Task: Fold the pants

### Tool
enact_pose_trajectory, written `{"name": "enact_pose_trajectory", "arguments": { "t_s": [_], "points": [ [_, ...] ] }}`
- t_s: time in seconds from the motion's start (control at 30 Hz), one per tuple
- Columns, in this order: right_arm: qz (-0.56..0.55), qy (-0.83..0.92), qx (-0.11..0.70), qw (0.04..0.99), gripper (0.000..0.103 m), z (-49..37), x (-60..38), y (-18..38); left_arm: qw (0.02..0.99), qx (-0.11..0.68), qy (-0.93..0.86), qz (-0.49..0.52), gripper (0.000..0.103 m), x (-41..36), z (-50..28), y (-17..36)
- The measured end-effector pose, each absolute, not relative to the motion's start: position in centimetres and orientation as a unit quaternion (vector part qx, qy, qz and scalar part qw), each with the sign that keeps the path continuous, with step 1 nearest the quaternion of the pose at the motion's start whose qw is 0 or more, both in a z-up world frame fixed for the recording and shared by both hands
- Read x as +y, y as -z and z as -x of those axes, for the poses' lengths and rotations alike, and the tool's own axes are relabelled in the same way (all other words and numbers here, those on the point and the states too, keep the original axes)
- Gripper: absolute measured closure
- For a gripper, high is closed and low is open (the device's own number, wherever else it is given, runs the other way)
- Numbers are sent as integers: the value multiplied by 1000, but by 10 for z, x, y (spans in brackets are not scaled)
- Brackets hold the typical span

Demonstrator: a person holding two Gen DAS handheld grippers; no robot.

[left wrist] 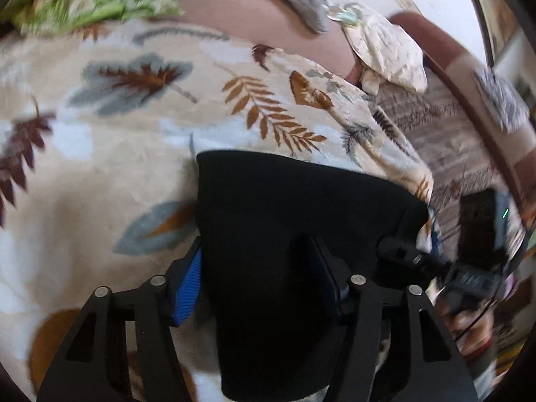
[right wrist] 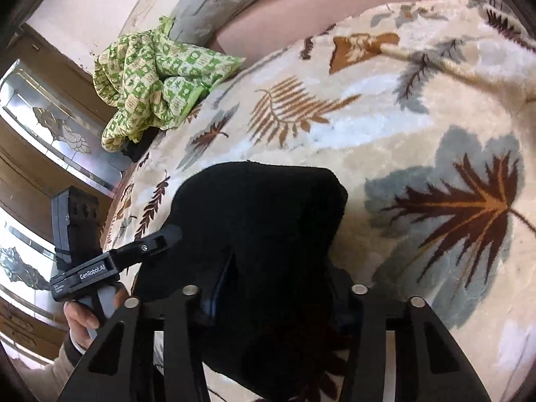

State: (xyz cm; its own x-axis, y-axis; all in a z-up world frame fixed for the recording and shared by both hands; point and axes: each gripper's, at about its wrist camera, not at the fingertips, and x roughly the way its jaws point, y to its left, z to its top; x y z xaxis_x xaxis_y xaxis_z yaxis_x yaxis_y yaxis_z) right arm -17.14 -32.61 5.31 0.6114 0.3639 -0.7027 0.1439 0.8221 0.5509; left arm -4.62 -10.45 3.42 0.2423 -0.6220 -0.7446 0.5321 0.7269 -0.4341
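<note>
The black pants (left wrist: 301,221) lie bunched on the leaf-print blanket (left wrist: 127,154) of a bed, filling the lower middle of both wrist views. In the left view the left gripper (left wrist: 264,278) has its fingers set apart with cloth passing between them; the blue pad (left wrist: 189,288) at 9 o'clock sits just beside the fabric edge, so the jaws straddle the cloth and do not look pinched on it. The right gripper (right wrist: 271,288) is buried under black cloth at 6 o'clock in its own view, and whether its fingers are together or apart cannot be told. The left gripper also shows from the right view at 8 o'clock, its tip touching the pants' edge. Judging by this, the step in hand is carrying or laying a fold. To do it well, both grips should take the same edge at matching points, hold it taut between them, and lay it down flat and square. The green cloth (right wrist: 150,80) at 11 o'clock lies well apart.
</note>
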Motion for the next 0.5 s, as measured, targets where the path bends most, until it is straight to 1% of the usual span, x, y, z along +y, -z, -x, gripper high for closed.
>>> {"name": "enact_pose_trajectory", "arguments": {
  "t_s": [0.17, 0.27, 0.37, 0.43, 0.5],
  "points": [
    [-289, -85, 408, 862, 61, 164, -322, -79, 798, 476, 365, 60, 55, -84, 43, -53],
    [-288, -87, 405, 864, 61, 149, -318, -81, 808, 461, 362, 62, 55, -75, 40, -61],
    [-280, -55, 422, 861, 59, 130, -318, -67, 816, 472, 331, 41, 55, -77, 32, -49],
    [-288, -31, 436, 852, 55, 128, -322, -56, 813, 489, 312, 44, 54, -76, 26, -35],
    [-295, -17, 443, 846, 53, 132, -328, -47, 806, 499, 310, 69, 46, -74, 21, -30]
  ]
}}
